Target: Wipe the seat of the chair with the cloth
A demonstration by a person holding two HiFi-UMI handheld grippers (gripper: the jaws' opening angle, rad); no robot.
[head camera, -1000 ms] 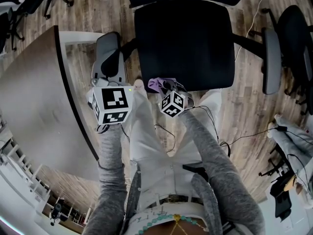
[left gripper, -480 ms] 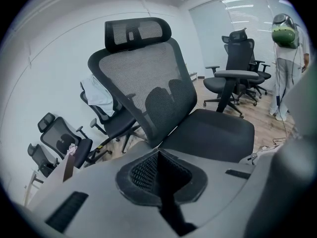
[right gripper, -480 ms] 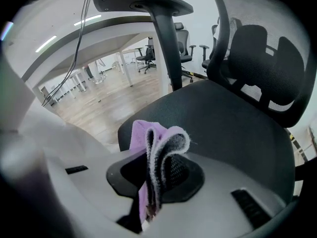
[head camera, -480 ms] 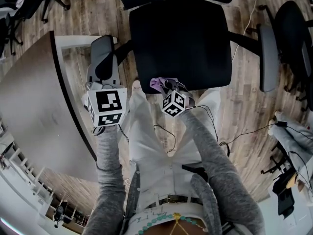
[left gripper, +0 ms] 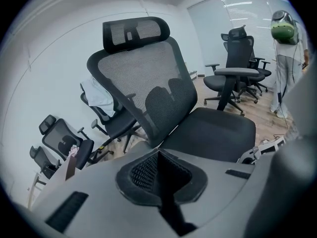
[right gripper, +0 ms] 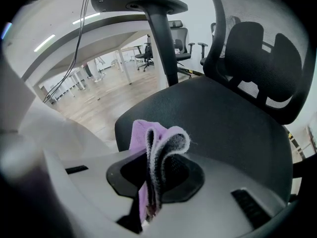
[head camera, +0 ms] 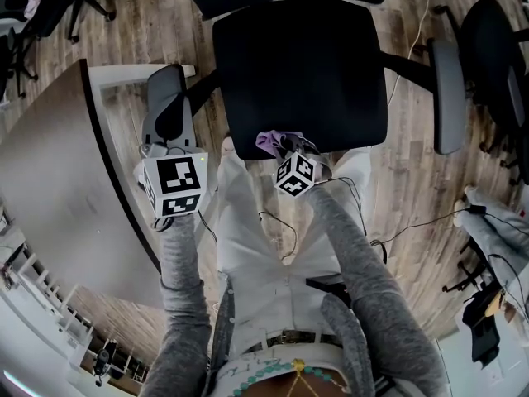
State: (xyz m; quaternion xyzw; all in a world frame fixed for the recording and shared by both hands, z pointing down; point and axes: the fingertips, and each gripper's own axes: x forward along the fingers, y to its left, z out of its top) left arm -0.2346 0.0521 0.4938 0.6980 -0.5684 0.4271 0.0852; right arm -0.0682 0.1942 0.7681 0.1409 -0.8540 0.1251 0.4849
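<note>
A black office chair stands before me, its seat (head camera: 302, 73) (right gripper: 218, 128) (left gripper: 213, 133) bare and dark. My right gripper (head camera: 285, 145) (right gripper: 156, 175) is shut on a folded purple and grey cloth (right gripper: 158, 148) (head camera: 270, 142), held at the seat's near edge. The cloth sticks up from between the jaws. My left gripper (head camera: 169, 147) (left gripper: 158, 172) hangs beside the chair's left armrest (head camera: 165, 106), jaws pressed together with nothing between them. The mesh backrest (left gripper: 148, 93) (right gripper: 262, 58) rises behind the seat.
A curved grey desk (head camera: 58, 188) lies to the left. The right armrest (head camera: 446, 98) sticks out at the right. Other black chairs (head camera: 496, 64) (left gripper: 237, 58) stand around. Cables (head camera: 413, 222) trail over the wooden floor by the person's white trousers (head camera: 256, 238).
The left gripper has drifted left and slightly down, away from the seat edge toward the armrest. The right gripper with the cloth has hardly moved.
</note>
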